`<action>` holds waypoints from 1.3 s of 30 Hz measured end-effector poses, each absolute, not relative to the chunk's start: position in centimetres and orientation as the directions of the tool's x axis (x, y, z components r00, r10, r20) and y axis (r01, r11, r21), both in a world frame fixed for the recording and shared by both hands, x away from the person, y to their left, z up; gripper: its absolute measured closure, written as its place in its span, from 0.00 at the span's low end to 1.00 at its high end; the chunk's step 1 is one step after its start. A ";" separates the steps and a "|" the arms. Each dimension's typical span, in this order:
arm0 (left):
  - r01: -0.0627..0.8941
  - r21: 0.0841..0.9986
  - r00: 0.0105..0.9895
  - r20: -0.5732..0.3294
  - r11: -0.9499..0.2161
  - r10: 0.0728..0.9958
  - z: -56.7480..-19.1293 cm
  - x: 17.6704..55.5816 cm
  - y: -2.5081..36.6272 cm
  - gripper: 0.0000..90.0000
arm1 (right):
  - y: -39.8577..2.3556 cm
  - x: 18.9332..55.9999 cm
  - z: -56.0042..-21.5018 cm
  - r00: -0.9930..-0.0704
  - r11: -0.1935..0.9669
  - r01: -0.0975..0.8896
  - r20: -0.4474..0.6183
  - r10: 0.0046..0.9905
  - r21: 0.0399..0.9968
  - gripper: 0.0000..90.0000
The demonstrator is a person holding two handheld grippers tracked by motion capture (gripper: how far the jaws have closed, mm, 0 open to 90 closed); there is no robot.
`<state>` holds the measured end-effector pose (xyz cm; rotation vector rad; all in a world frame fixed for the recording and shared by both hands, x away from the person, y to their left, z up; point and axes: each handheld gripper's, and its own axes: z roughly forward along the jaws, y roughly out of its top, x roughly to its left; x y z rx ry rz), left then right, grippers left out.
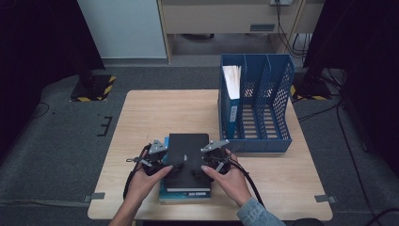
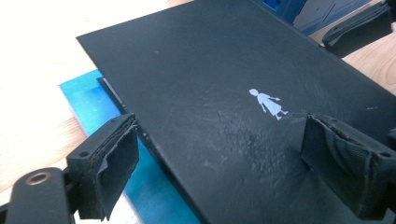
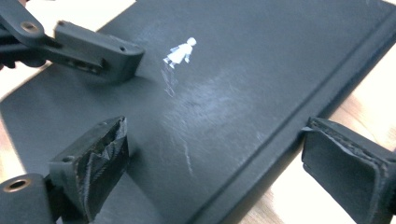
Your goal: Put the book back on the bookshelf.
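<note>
Black book [image 1: 188,157] atop one blue book [image 1: 163,188]; two grippers — left gripper [image 1: 162,165], right gripper [image 1: 207,168] — open.

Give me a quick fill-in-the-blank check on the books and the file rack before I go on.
The black book lies on top of a ____ book.
The small white print on the black cover shows a ____.
Both the left gripper and the right gripper have their jaws ____.
The blue file rack stands to the ____ of the books.

Missing words: blue; person; open; right
</note>
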<state>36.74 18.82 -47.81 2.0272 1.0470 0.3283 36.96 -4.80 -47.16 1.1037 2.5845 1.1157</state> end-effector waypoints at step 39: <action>0.602 0.744 0.660 -0.259 -0.290 0.705 -48.7 37.7 19.1 0.09 | -6.7 36.5 -48.8 -0.701 0.364 0.629 0.300 0.646 0.687 0.01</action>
